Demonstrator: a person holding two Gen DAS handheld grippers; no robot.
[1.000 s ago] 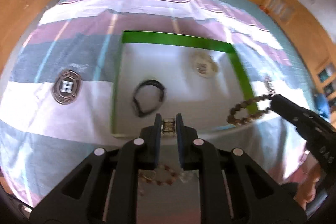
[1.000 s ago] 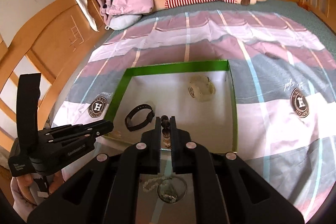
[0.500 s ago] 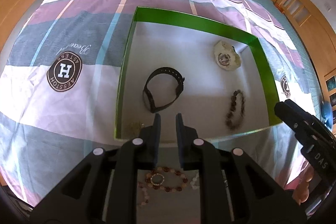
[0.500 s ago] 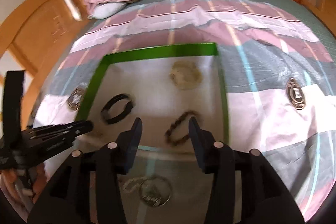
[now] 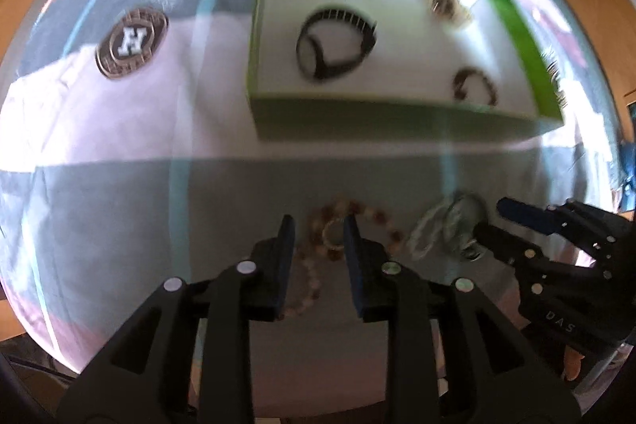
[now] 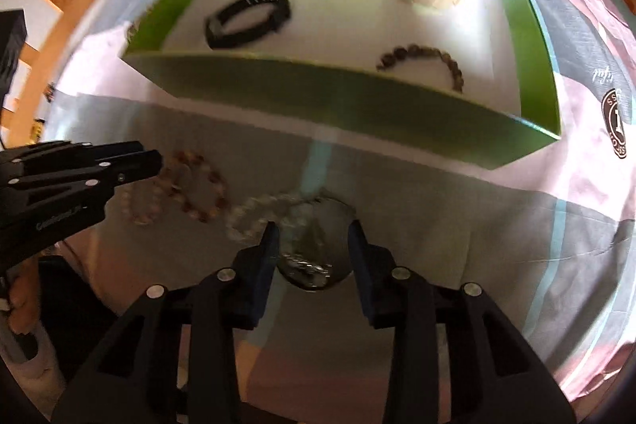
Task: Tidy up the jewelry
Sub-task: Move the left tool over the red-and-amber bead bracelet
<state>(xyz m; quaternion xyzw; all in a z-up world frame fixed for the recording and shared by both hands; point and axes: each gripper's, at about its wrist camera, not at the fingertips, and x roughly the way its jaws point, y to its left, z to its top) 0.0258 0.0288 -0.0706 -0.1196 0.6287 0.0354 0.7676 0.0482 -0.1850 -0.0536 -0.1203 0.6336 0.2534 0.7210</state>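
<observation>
We are reaching for more jewelry on the bed. Our left hand-held gripper [image 5: 315, 230], released, straddles a beaded bracelet [image 5: 346, 225]; our right hand-held gripper [image 6: 312, 235], released, brackets a round pendant [image 6: 318, 245]. Next we must clench, then lift toward the green box [image 6: 338, 98] ahead.

Motion blur softening the pale item [image 5: 446, 4] in the green box [image 5: 397, 120], beaded bracelets [image 5: 349, 221] smeared behind the left gripper [image 5: 318, 229], round badge [image 6: 618, 124] cut by the frame edge, box wall hiding part of the brown bracelet [image 6: 429, 60].

Green box [image 6: 357, 106] holds black band [image 6: 246, 18], brown bracelet [image 6: 429, 60]; beaded bracelets [image 6: 198, 185] lie before it.
</observation>
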